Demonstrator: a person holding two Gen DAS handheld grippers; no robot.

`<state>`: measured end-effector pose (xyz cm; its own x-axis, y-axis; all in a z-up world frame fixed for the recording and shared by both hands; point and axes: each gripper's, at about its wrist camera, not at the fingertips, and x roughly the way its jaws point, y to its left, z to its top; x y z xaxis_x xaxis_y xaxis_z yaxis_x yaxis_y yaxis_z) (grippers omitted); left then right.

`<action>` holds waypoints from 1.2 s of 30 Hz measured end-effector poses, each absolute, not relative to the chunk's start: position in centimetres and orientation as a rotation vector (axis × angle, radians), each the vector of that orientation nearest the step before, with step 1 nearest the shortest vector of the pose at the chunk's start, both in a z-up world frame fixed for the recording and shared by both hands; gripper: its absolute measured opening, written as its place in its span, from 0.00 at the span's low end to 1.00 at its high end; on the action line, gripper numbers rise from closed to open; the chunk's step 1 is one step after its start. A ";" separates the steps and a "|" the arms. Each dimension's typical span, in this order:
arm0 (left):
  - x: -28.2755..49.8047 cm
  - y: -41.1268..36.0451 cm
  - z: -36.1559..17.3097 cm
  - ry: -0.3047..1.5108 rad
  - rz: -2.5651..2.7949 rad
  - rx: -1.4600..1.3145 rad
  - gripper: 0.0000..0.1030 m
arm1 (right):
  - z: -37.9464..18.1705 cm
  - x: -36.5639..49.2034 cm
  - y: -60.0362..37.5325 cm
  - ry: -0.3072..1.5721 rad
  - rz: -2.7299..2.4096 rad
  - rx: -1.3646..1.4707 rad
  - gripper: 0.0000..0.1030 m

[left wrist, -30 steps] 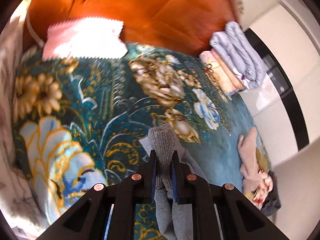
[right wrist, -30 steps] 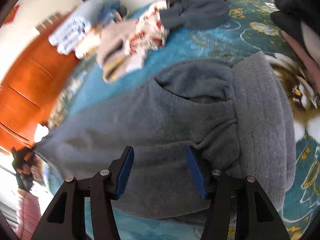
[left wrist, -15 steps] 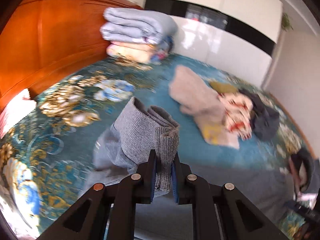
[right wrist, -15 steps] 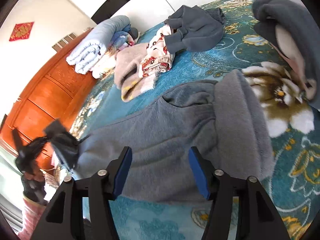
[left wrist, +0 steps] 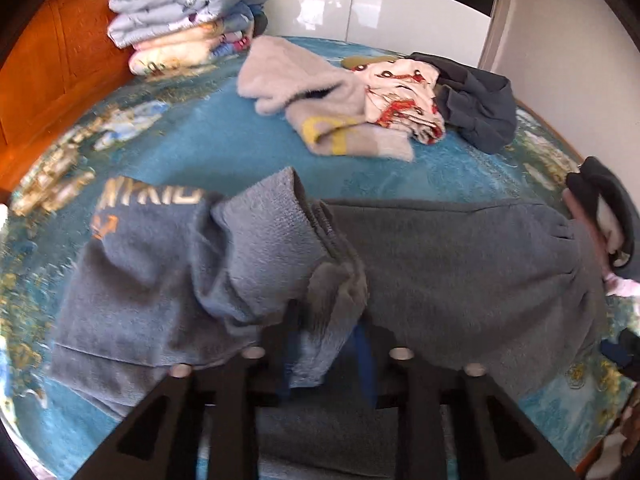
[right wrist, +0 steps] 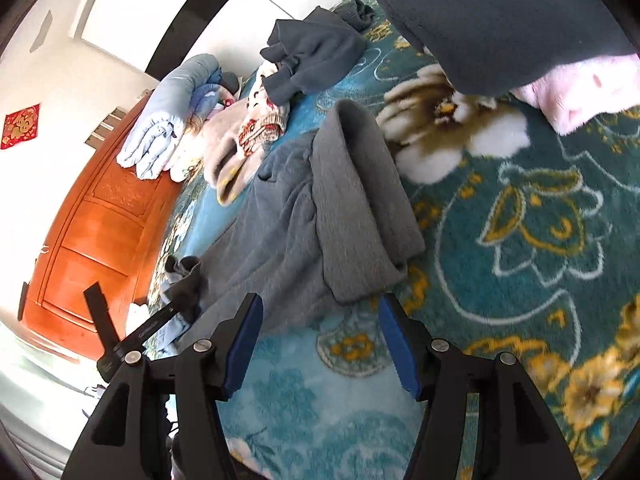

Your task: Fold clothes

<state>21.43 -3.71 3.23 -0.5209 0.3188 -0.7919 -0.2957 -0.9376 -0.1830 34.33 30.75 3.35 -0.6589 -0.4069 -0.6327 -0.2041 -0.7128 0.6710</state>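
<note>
Lying across the middle of the left wrist view, the grey sweatshirt (left wrist: 460,264) is spreading over the teal flowered bed cover (left wrist: 224,148), with its ribbed cuff (left wrist: 276,220) folded in toward the chest and yellow lettering showing at the left. The left gripper (left wrist: 324,356) is sitting at the bottom centre of the frame, its fingers (left wrist: 366,356) opening, and a flap of the grey cloth is draping loosely between them without being pinched. In the right wrist view the same sweatshirt is running from the centre toward the lower left, its ribbed hem (right wrist: 360,208) lying just above the right gripper (right wrist: 320,344). That gripper is hovering at the bottom centre, its blue-padded fingers (right wrist: 244,344) standing wide apart and holding nothing, with only bed cover between them. A pile of other clothes (left wrist: 360,96) is waiting in the upper middle of the left view, and folded quilts (left wrist: 184,12) are stacking against the wooden headboard (left wrist: 48,76) at upper left.
</note>
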 end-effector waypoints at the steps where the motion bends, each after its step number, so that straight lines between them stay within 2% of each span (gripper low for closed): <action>1: 21.6 -3.6 3.2 -0.063 2.444 -1.288 0.63 | 3.2 34.4 30.8 -1.131 -2.503 1.240 0.60; 5: 22.2 -3.6 3.9 -0.111 2.412 -1.237 0.64 | 1.2 33.9 30.6 -1.222 -2.455 1.294 0.60; 7: 21.8 -5.2 4.6 -0.238 2.404 -1.206 0.64 | 0.3 33.6 30.4 -1.281 -2.445 1.271 0.60; 9: 20.3 -6.8 4.6 -0.344 2.441 -1.241 0.69 | 0.0 33.5 30.4 -1.346 -2.465 1.193 0.60; 14: 16.7 -8.3 3.2 -0.555 2.425 -1.312 0.69 | -0.4 31.9 30.8 -1.446 -2.494 1.123 0.60; 16: 16.0 -6.8 2.6 -0.510 2.380 -1.339 0.70 | -0.3 31.7 30.7 -1.436 -2.510 1.122 0.60; 20: 15.8 -4.7 1.7 -0.279 2.383 -1.384 0.72 | -0.5 31.4 30.8 -1.477 -2.511 1.103 0.60; 26: 17.7 -12.3 3.7 -0.704 2.265 -1.240 0.73 | -0.4 30.5 31.1 -1.505 -2.505 1.142 0.60; 32: 20.6 -19.2 2.8 -0.953 2.314 -1.123 0.73 | -0.2 29.8 30.7 -1.604 -2.580 1.131 0.62; 33: 20.7 -19.9 2.8 -0.962 2.312 -1.109 0.73 | 0.0 29.8 30.6 -1.629 -2.595 1.132 0.55; 34: 20.8 -20.6 3.0 -0.960 2.320 -1.093 0.73 | 0.5 29.6 30.3 -1.600 -2.640 1.164 0.33; 36: 21.0 -22.0 3.3 -0.956 2.337 -1.062 0.73 | 1.8 29.3 29.8 -1.550 -2.701 1.199 0.25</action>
